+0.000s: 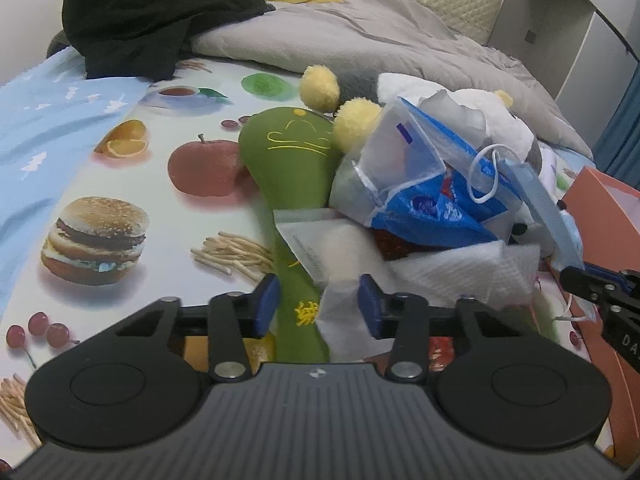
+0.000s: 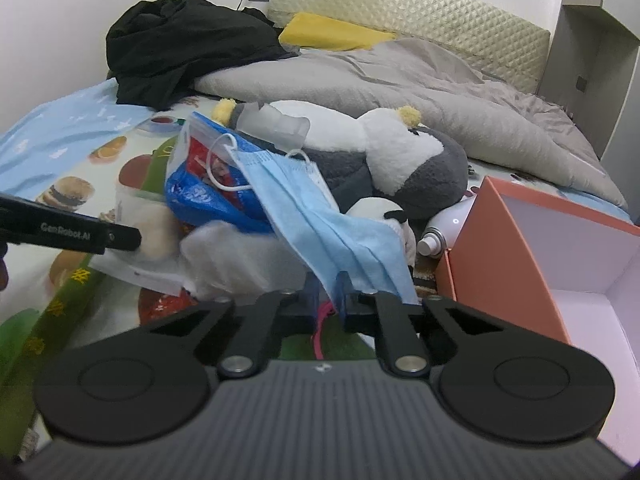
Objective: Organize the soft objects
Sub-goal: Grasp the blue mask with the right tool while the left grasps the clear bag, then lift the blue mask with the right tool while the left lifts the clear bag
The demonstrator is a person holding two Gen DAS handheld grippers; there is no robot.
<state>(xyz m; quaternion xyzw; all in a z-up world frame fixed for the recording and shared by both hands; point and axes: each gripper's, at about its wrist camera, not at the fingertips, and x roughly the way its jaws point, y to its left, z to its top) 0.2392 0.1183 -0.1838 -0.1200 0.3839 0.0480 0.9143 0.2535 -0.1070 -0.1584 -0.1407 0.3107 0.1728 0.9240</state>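
As seen along the right gripper (image 2: 326,292), clamped narrow on the lower edge of a blue mask (image 2: 320,216). Draped from there up over a blue bag (image 2: 200,196) in the heap of soft things mid-bed, on the food-print sheet (image 1: 120,168). Behind the mask, a grey-and-white penguin toy (image 2: 400,160). Just right of the heap, by the bed's right edge, an open orange box (image 2: 500,248), with a white spray can (image 2: 436,236) just beside it. Left gripper (image 1: 319,306) half wide, astride the stem of a green plush (image 1: 288,160) and a corner of white tissue (image 1: 460,272); cannot tell whether the pads press on either. Toward the headboard edge, a rumpled grey quilt (image 1: 360,40) and black clothes (image 1: 152,12).
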